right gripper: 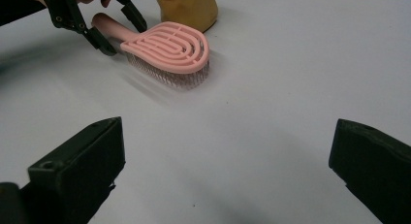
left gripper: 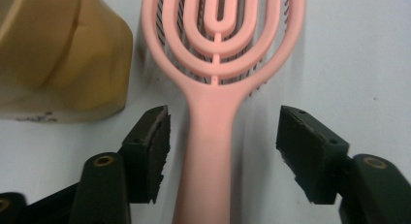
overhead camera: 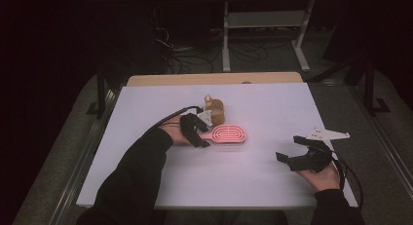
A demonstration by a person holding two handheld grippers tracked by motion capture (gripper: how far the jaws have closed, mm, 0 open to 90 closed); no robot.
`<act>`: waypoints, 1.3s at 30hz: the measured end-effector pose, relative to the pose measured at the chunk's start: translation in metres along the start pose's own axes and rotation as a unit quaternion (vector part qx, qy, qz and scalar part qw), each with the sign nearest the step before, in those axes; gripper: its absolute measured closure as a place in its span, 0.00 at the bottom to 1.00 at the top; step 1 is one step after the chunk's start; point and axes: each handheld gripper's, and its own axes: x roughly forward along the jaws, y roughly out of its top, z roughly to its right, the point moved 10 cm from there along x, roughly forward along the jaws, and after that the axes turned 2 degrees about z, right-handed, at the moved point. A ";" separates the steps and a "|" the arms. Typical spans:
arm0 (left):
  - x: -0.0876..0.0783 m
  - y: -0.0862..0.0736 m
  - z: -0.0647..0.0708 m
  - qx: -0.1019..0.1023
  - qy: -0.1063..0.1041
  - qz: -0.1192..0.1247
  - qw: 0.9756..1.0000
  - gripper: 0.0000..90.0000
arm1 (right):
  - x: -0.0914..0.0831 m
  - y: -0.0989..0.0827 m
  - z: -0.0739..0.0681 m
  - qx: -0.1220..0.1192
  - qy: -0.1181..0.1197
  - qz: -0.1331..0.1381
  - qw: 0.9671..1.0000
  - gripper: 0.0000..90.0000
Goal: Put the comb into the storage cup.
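Observation:
A pink hairbrush (overhead camera: 229,134) lies flat on the white tabletop (overhead camera: 272,108), bristles down, its handle pointing left. My left gripper (overhead camera: 203,137) reaches over that handle. In the left gripper view the handle (left gripper: 211,136) runs between the two black pads (left gripper: 157,136), with a gap showing on each side, so the gripper (left gripper: 223,141) is open around it. The right gripper view shows the brush (right gripper: 167,47) farther off with the left gripper (right gripper: 118,27) at its handle. My right gripper (overhead camera: 288,148) rests at the table's right front, open, with bare table between its fingers (right gripper: 228,170).
A squat amber-brown container (overhead camera: 215,110) stands just behind the brush, close to the left gripper (left gripper: 63,54). Beyond the table's far edge, a wooden strip, a white shelf frame (overhead camera: 263,20) and floor cables sit in the dark.

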 end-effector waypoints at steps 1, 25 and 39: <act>0.001 0.001 0.000 0.003 0.002 -0.002 1.000 0.44 | 0.000 0.000 0.000 -0.001 0.000 0.000 1.000 0.00; 0.009 0.003 -0.002 0.020 -0.007 -0.033 0.999 0.75 | 0.002 -0.001 -0.001 -0.004 -0.002 -0.003 1.000 0.00; 0.004 0.006 0.004 0.038 -0.001 -0.035 0.999 0.77 | 0.003 -0.001 -0.002 -0.004 -0.001 -0.004 1.000 0.00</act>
